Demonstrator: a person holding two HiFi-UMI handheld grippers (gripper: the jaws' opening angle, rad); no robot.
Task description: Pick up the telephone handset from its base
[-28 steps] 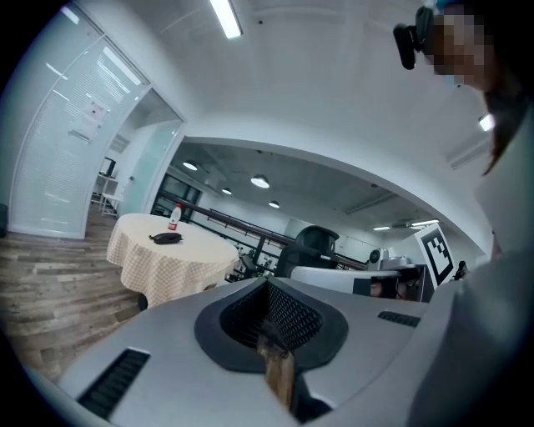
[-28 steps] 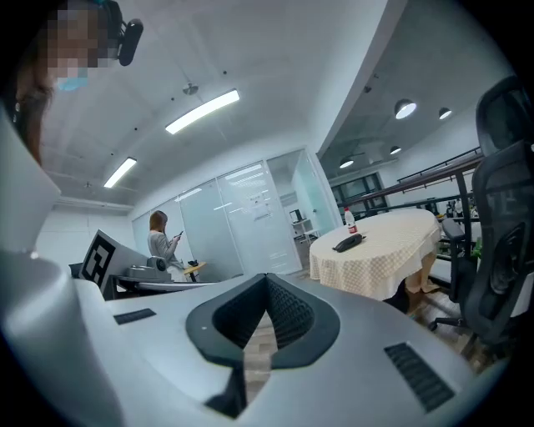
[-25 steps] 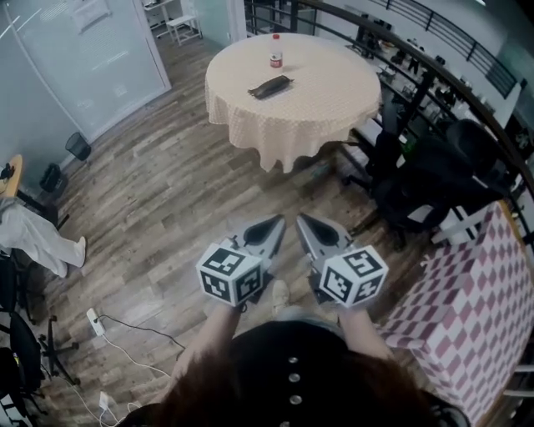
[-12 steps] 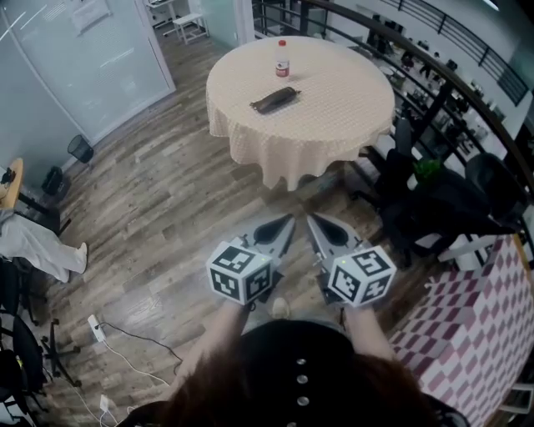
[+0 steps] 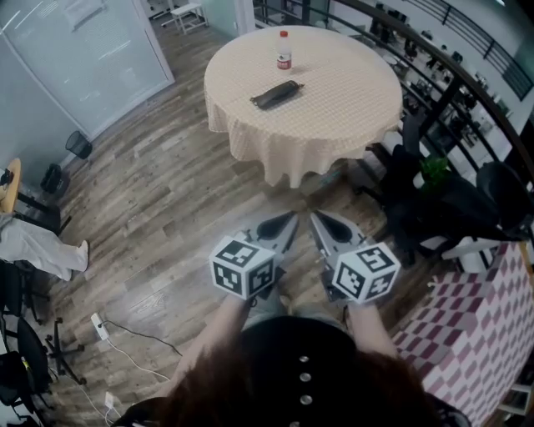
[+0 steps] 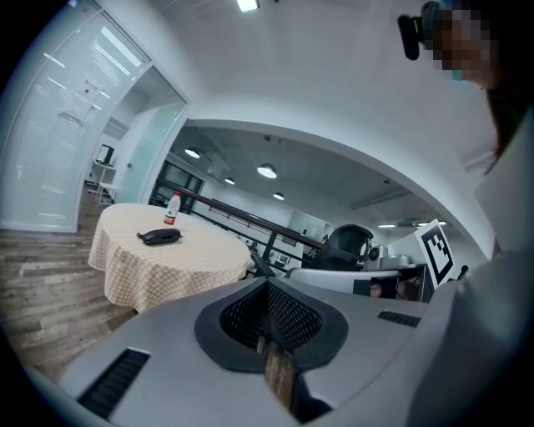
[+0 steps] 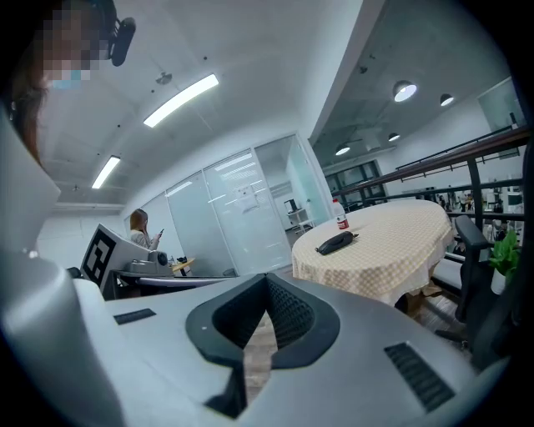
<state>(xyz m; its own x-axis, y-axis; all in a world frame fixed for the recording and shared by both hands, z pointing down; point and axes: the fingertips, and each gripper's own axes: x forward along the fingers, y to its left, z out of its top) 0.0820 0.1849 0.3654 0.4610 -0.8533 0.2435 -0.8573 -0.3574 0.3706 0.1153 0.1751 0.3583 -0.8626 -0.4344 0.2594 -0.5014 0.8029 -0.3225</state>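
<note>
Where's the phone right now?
In the head view, the phone lies on the round table at the top of the picture, close to the bottle.

**Table layout**

The telephone handset lies toward the left edge, the bottle behind it by the far edge. The left gripper and right gripper hang side by side, well before the near edge.

Nothing here can actually be read. The bottle on the table has a red label too small to read, the sheet on the glass wall is blurred, and the marker cubes show only black-and-white squares.
</note>
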